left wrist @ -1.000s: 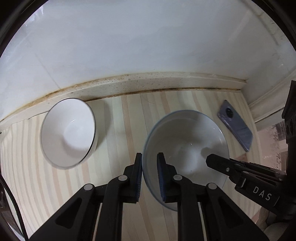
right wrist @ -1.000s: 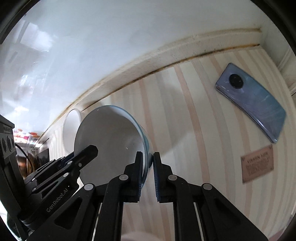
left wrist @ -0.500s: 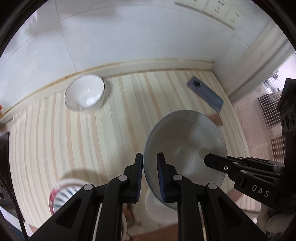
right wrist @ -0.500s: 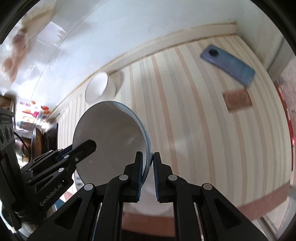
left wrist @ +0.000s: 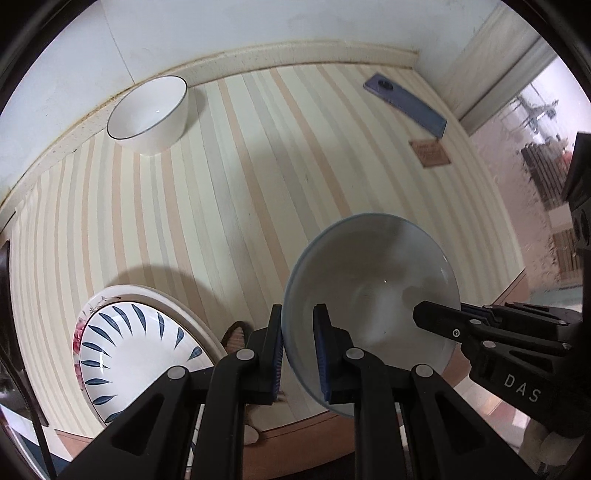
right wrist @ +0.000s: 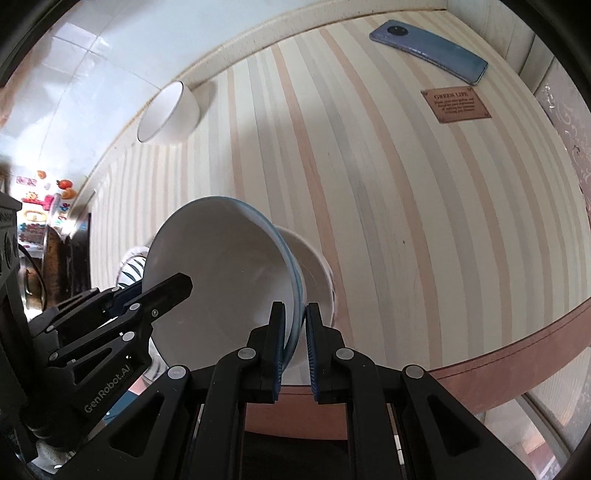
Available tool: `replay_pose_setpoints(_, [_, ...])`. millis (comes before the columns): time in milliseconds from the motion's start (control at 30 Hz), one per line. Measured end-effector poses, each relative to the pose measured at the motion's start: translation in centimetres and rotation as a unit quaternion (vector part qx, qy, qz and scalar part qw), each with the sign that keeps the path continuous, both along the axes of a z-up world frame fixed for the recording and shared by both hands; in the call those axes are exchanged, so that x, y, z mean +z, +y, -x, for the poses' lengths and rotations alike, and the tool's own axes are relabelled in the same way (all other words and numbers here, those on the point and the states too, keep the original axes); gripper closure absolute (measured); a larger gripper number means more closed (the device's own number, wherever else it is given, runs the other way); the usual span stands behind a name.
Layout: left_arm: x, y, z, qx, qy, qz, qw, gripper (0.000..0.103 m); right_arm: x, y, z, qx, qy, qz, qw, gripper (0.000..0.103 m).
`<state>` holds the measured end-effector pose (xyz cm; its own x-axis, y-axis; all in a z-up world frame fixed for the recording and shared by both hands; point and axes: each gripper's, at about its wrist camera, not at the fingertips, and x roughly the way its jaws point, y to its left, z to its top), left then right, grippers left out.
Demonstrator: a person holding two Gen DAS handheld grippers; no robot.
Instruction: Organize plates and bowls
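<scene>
A pale blue-rimmed bowl (left wrist: 373, 288) (right wrist: 221, 280) hangs above the near side of the striped table, held from both sides. My left gripper (left wrist: 298, 347) is shut on its left rim and my right gripper (right wrist: 294, 345) is shut on its right rim. Just beyond it in the right wrist view stands another white bowl (right wrist: 317, 273), partly hidden. A plate with blue leaf marks (left wrist: 136, 354) lies on a larger floral-edged plate at the near left. A white bowl with a dark rim line (left wrist: 149, 112) (right wrist: 168, 112) stands by the back wall.
A blue-grey phone (left wrist: 404, 105) (right wrist: 428, 50) lies at the back right corner, with a small brown plaque (left wrist: 430, 153) (right wrist: 456, 105) beside it. The table's brown front edge (right wrist: 498, 350) runs close below the grippers. A tiled wall (left wrist: 221, 29) borders the back.
Both grippers have carried the blue-rimmed bowl up and back from the wall toward the table's near edge. The leaf-patterned plate and the second white bowl have come into view.
</scene>
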<state>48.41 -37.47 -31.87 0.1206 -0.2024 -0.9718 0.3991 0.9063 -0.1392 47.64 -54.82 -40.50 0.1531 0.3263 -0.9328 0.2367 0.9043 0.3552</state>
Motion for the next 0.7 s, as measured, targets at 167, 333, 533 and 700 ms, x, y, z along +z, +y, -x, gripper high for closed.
replay_pose_setpoints(167, [-1.0, -0.4, 0.1, -0.01, 0.003, -0.018, 0.9998, 0.09, -1.2, 0.3, 0.1, 0.006, 0.013, 0.006, 1.0, 0.091])
replay_pose_setpoints(333, [-1.7, -0.8, 0.2, -0.024, 0.003, -0.037, 0.999, 0.09, -1.6, 0.7, -0.1, 0.016, 0.024, 0.021, 0.999, 0.091])
replay_pose_setpoints(533, [-2.6, -0.8, 0.0, -0.029, 0.012, -0.046, 0.9984, 0.09, -1.7, 0.6, -0.7, 0.02, 0.035, 0.021, 0.999, 0.09])
replay_pose_setpoints(700, [-2.3, -0.5, -0.4, -0.023, 0.021, -0.034, 0.9989, 0.09, -1.6, 0.3, -1.2, 0.033, 0.051, 0.024, 0.998, 0.087])
